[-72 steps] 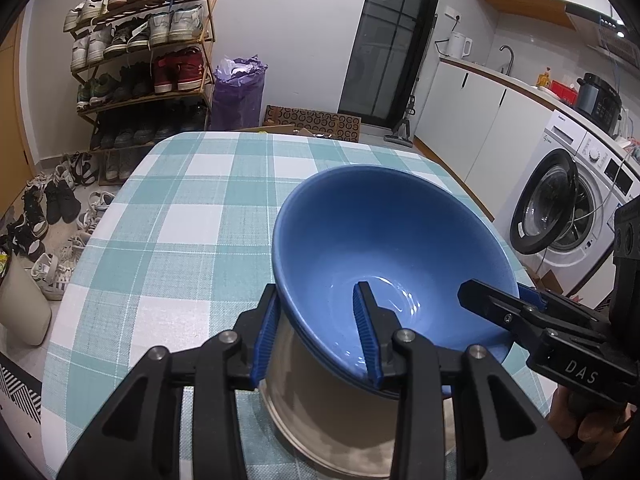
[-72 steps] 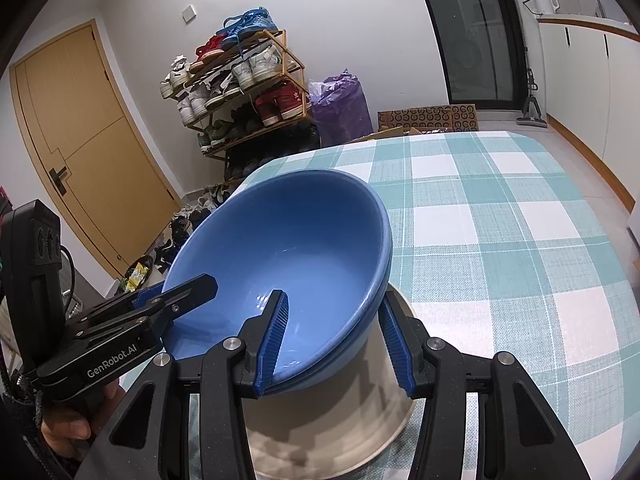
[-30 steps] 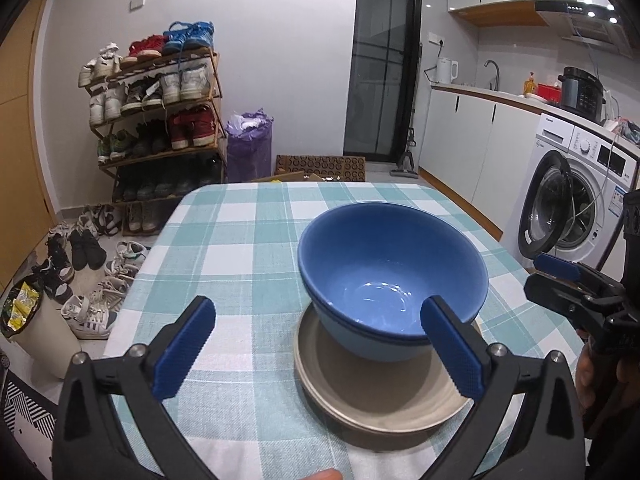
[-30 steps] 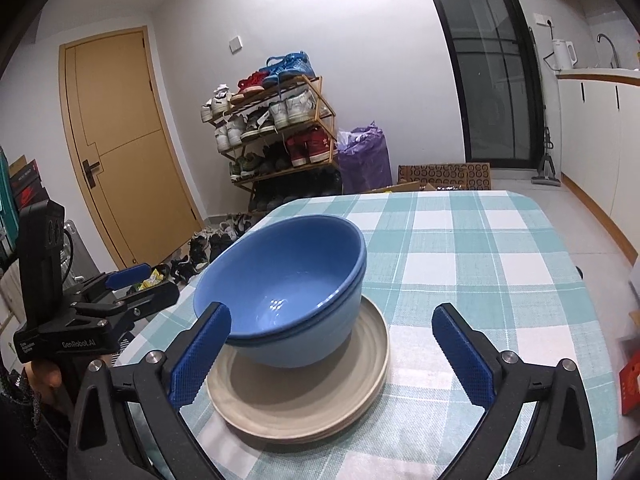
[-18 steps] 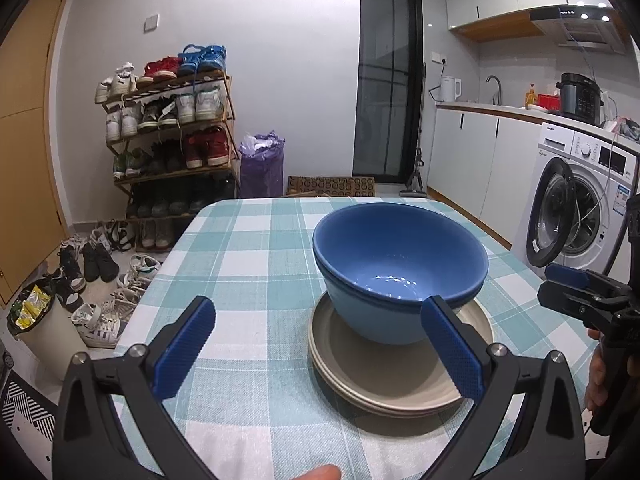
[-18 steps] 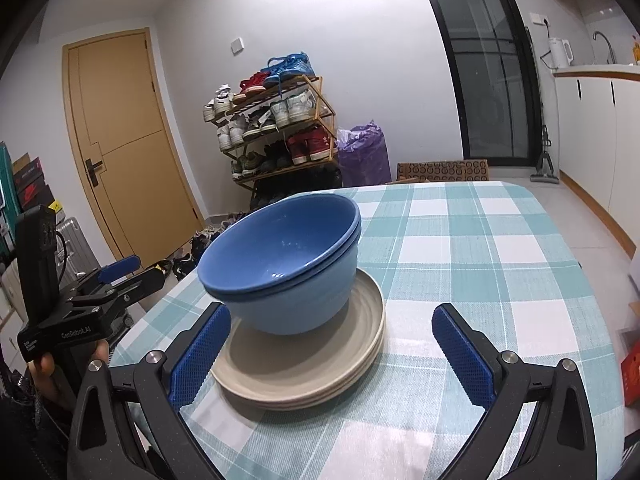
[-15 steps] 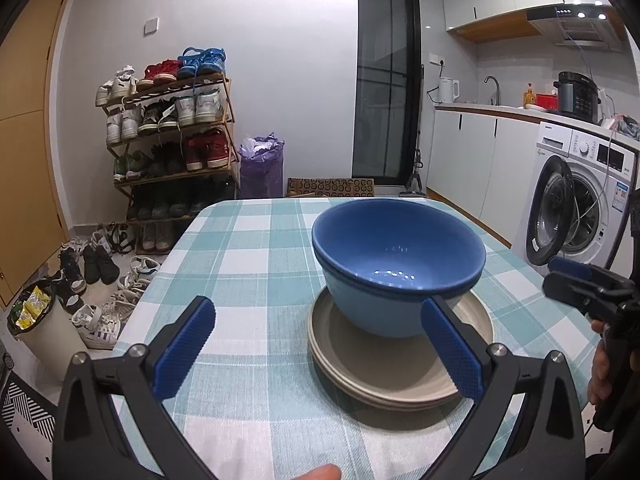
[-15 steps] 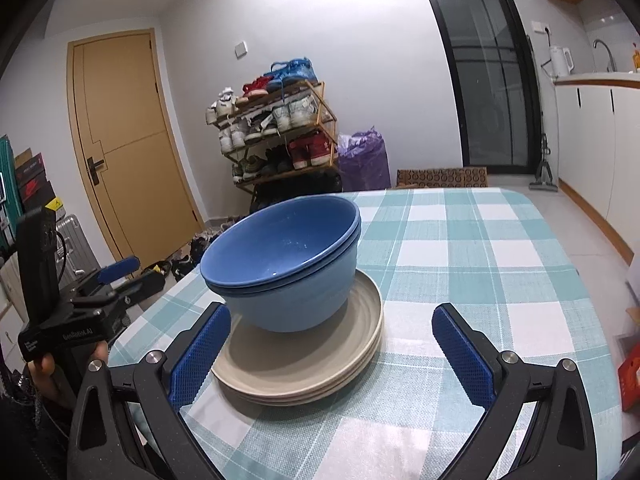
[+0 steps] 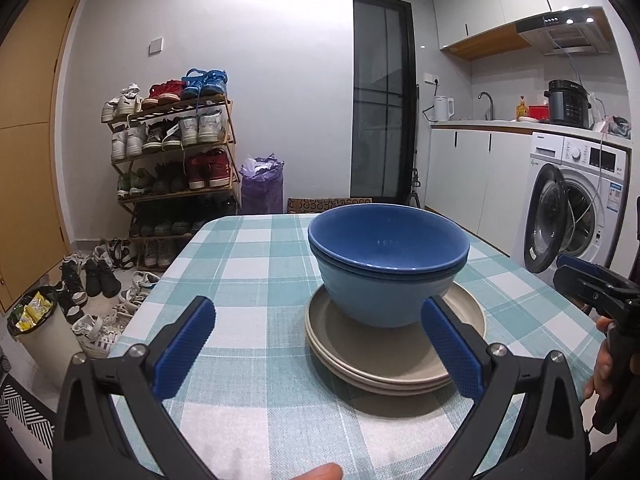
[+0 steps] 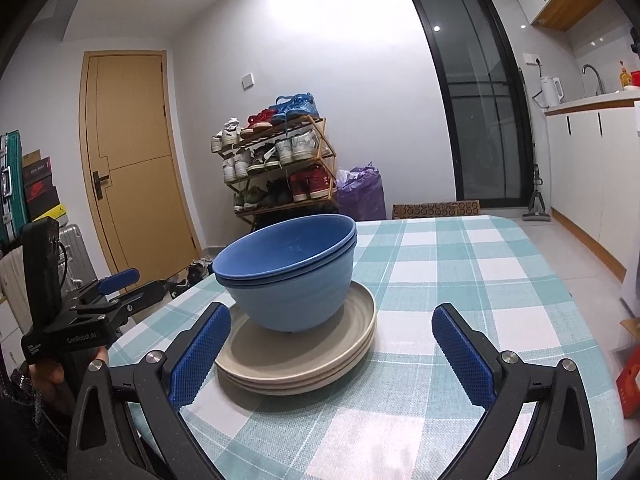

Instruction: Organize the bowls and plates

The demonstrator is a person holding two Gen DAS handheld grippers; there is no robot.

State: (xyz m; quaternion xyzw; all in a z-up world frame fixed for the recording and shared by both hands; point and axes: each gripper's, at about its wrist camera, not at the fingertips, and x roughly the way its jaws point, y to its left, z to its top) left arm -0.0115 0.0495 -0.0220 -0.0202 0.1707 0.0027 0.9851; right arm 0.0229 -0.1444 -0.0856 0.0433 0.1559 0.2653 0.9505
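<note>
We see one table (image 9: 248,276) under a teal-and-white checked cloth, and on it one stack: two beige plates (image 9: 384,364) at the bottom, two blue bowls (image 9: 388,276) nested upright on top. We count a darker blue inner bowl sitting in a lighter blue outer one; both look empty. Plates are matte with low raised rims, the stack sits near the table's right side in the left wrist view. Our left gripper (image 9: 318,346) has its jaws spread wide, gripping nothing, clear of the stack. Our right gripper (image 10: 330,350) is likewise wide apart and empty, near the plates
</note>
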